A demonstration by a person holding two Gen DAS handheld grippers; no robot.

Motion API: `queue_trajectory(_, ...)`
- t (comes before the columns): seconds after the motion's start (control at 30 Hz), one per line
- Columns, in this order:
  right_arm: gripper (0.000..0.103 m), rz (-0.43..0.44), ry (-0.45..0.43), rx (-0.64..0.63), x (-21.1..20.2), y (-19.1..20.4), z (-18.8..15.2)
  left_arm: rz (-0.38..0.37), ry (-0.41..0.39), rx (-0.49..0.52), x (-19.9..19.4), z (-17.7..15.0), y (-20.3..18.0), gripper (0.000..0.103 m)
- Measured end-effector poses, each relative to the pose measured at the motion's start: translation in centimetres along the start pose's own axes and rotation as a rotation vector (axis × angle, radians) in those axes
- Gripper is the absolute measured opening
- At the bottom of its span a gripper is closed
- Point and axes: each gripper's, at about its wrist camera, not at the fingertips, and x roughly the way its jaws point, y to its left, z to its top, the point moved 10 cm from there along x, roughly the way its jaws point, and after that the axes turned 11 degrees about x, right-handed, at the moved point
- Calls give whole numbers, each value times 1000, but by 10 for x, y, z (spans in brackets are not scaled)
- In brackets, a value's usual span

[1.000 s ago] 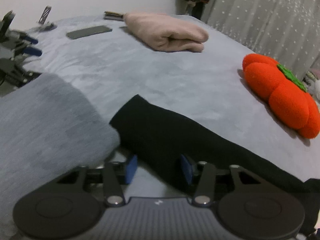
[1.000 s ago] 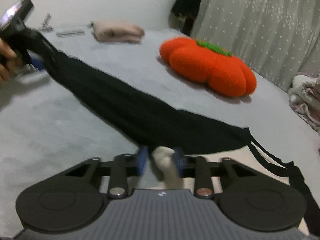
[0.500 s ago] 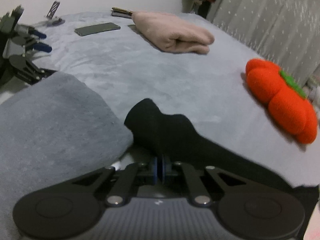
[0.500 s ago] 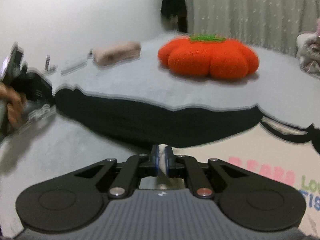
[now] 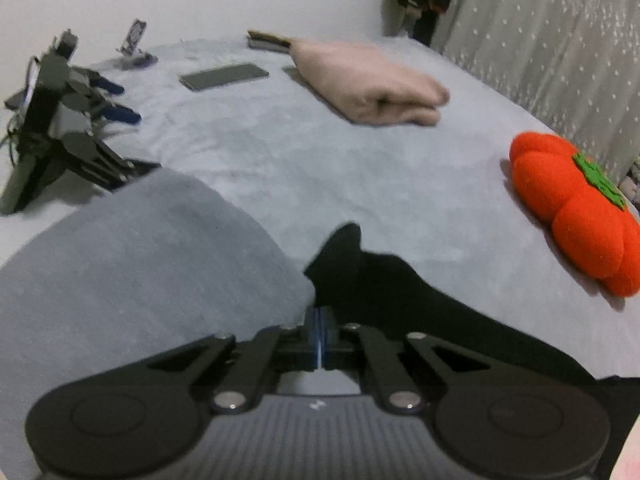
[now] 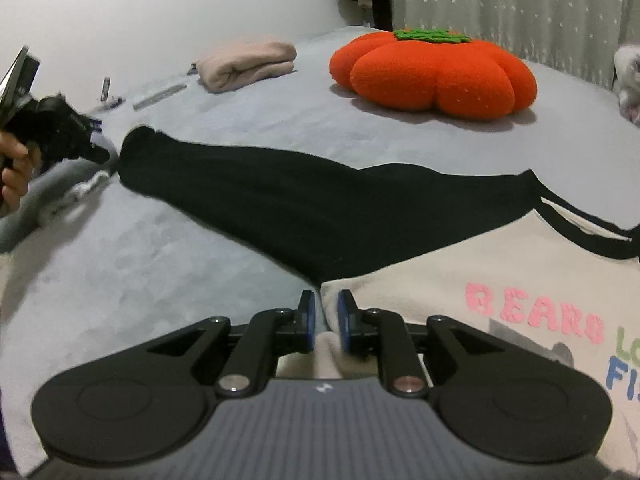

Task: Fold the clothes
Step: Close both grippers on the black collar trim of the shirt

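A cream shirt [image 6: 460, 272] with black sleeves and pink lettering lies spread on the grey bed. Its long black sleeve [image 6: 280, 208] runs left to my left gripper [image 6: 100, 154], which a hand [image 6: 12, 168] holds. In the left wrist view my left gripper [image 5: 320, 330] is shut on the bunched end of the black sleeve [image 5: 380, 280], which is raised slightly off the bed. My right gripper [image 6: 325, 316] sits at the shirt's side below the armpit. Its jaws are opening, with a fold of cream fabric loose between them.
A grey cloth [image 5: 140, 264] lies beside the sleeve end. Farther back are a folded pink garment [image 5: 372, 88], an orange pumpkin cushion [image 5: 576, 216], a phone [image 5: 224, 76] and a spare gripper stand [image 5: 60, 132]. A curtain [image 5: 560, 40] hangs behind the bed.
My left gripper has closed on the sleeve end and lifted it a little. My right gripper pinched the cream fabric, rolled level, and its jaws have now parted.
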Motion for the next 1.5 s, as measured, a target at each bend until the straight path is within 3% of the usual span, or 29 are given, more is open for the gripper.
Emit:
queue_trajectory(0.17, 19, 32, -15, 26, -12, -4, 8, -43, -5, 76, 6, 0, -27, 1)
queue_trajectory(0.27, 32, 45, -29, 35, -19, -11, 15, -79, -27, 154, 5, 0, -58, 3)
queue_trajectory(0.37, 32, 32, -41, 25, -29, -29, 23, -126, -61, 265, 1, -2, -98, 4)
queue_trajectory(0.43, 33, -12, -47, 8, -36, -51, 26, -178, -84, 340, -3, -4, -128, 8)
queue_trajectory(0.53, 34, -95, -57, 7, -47, -93, 31, -263, -110, 424, -8, -7, -173, 31)
queue_trajectory(0.57, 34, -127, -60, 18, -52, -111, 32, -295, -118, 448, -9, -8, -188, 34)
queue_trajectory(0.7, 34, -261, -56, 34, -66, -179, 30, -428, -135, 547, -11, -12, -256, 35)
queue_trajectory(0.8, 34, -332, -42, 38, -71, -218, 30, -472, -139, 641, -5, -18, -303, 40)
queue_trajectory(0.97, 34, -369, -43, 25, -70, -248, 41, -544, -79, 723, 13, -32, -361, 46)
queue_trajectory(1.23, 35, -352, -2, -17, -38, -277, 64, -626, -56, 784, 34, -44, -423, 56)
queue_trajectory(1.33, 36, -343, 21, -23, -26, -283, 67, -619, -67, 856, 39, -54, -437, 55)
queue_trajectory(1.4, 36, -322, 26, -21, -21, -286, 67, -621, -107, 902, 36, -61, -444, 37)
queue_trajectory(1.43, 36, -311, 26, -26, -20, -286, 66, -650, -127, 940, 31, -67, -448, 16)
queue_trajectory(1.47, 30, -303, 23, -39, -19, -285, 65, -661, -145, 973, 27, -71, -451, 7)
queue_trajectory(1.5, 14, -296, 18, -54, -19, -283, 64, -648, -170, 1011, 24, -75, -453, 6)
